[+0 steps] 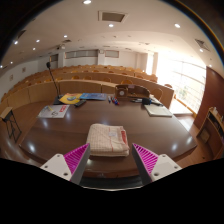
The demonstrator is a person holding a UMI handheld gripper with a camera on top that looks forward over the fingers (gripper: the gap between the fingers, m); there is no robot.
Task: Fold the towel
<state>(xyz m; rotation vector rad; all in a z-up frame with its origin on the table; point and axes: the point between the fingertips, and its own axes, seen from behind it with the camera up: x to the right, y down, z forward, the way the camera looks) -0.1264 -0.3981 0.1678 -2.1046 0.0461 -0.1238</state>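
- The gripper [109,163] hangs low over the near edge of the table [60,135], aimed forward and slightly down across the tabletop
- Its two fingers are spread wide, holding nothing; the pink pad of the left finger [76,157] and the pink pad of the right finger [146,158] stand well apart, each angled outward
- The white finger bases flank a dark bar at the bottom of the view; the hand holding the tool is not visible
- The towel [108,138] lies flat on the table just ahead of the fingers, in the gap between them but touching neither pad
- It is already folded into a compact, roughly square stack, pale pink or cream with a ribbed weave
- Its ribs and slightly longer side run away from the gripper toward the far end of the table; the near edge lies square across the gap between the fingers, with layered folds showing there
- The table is dark brown and glossy, reflecting ceiling lights
- Farther along it lie papers [55,111] to the left, a yellow item [70,98] beyond them, and a dark bag [137,93] near the far end
- A flat white sheet [158,110] sits to the right
- Behind the table curve rows of wooden benches [60,82], with bright windows [184,72] on the right
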